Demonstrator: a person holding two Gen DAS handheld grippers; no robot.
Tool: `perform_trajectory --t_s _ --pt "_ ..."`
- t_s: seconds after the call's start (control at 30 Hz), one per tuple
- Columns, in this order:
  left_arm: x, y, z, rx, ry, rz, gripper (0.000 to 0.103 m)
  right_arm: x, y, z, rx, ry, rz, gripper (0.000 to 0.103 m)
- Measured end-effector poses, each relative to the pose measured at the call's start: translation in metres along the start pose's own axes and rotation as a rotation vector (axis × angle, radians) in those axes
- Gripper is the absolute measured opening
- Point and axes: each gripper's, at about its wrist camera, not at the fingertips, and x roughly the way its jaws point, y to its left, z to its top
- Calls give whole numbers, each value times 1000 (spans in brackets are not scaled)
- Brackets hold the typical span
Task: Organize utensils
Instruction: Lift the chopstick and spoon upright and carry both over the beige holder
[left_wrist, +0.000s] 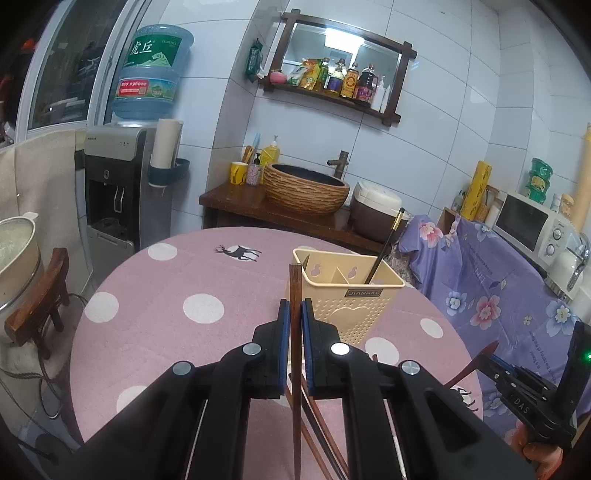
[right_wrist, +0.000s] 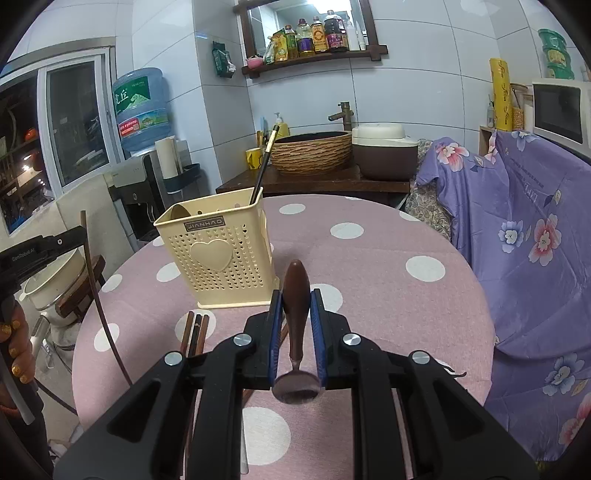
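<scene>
over the pink dotted table (left_wrist: 155, 314), seen from the left wrist, the left gripper (left_wrist: 295, 314) has its jaws clamped on an upright brown chopstick (left_wrist: 295, 295), just beside the cream utensil holder (left_wrist: 347, 295), which holds a black chopstick (left_wrist: 384, 251). from the right wrist, the right gripper (right_wrist: 297, 306) grips a wooden spoon (right_wrist: 295, 291) by its handle; loose chopsticks (right_wrist: 195, 332) lie before the holder.

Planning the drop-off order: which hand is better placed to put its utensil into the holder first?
Left, probably: its tool holds a chopstick upright beside the holder, while the right tool grips a spoon further back.
</scene>
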Motion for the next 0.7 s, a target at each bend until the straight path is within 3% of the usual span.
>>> perform_trajectory --t_s 0.7 --pt "-14 -8 24 26 -58 -13 8 -4 4 24 -15 -15 35 16"
